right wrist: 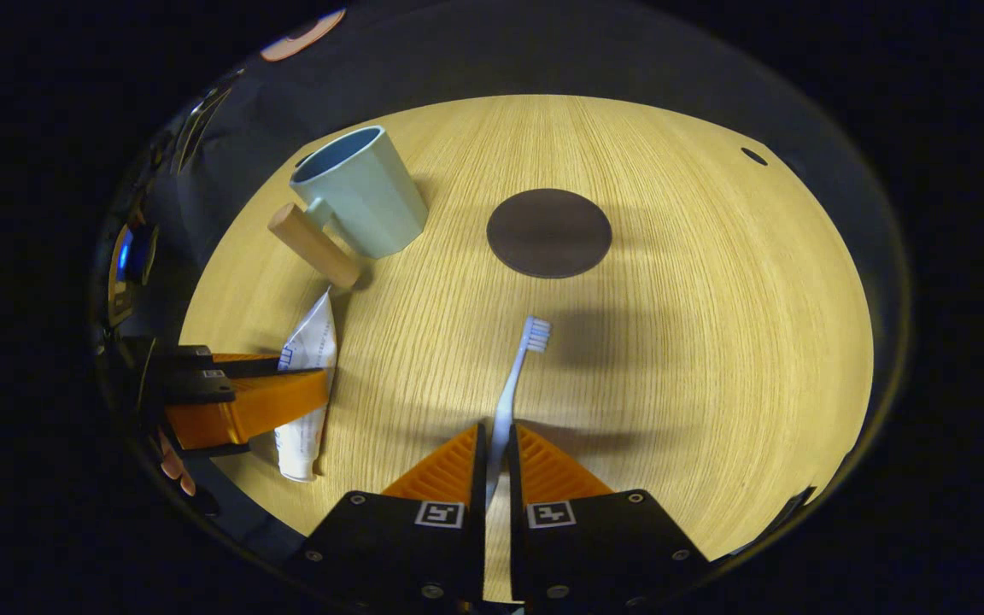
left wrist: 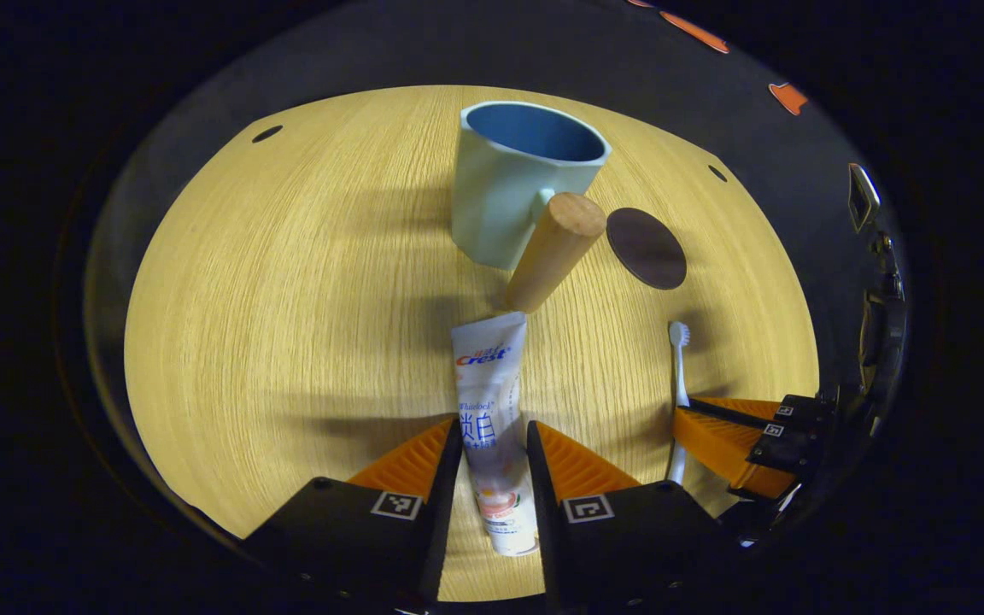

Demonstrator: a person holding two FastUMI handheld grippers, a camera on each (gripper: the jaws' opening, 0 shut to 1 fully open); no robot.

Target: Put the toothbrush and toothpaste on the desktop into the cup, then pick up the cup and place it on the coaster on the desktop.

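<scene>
Pale wood-grain desktop (right wrist: 671, 359) spreads under both tongs, lit warmly against a dark surround. Largest on it is the cup (left wrist: 509, 184), standing upright and empty ahead of the left gripper (left wrist: 496, 444), its wooden handle (left wrist: 553, 252) slanting back toward those fingers. Next comes the round dark coaster (right wrist: 548, 232), lying flat well ahead of the right gripper (right wrist: 496, 453) and just beside the cup, bare on top. The toothpaste (left wrist: 492, 410) lies flat on the wood, running lengthwise between the left gripper's two fingers, its crimped end pointing toward the cup handle; the fingers sit close on either side of the tube, and whether they already press it I cannot tell. Smallest is the toothbrush (right wrist: 516, 376), its handle pinched between the right gripper's fingers, which are drawn almost together on it, bristle head pointing forward toward the coaster. By my reading the task is at its very start: both items are being taken up at once, nothing is in the cup, and the loading, lifting and setting of the cup on the coaster all remain.
</scene>
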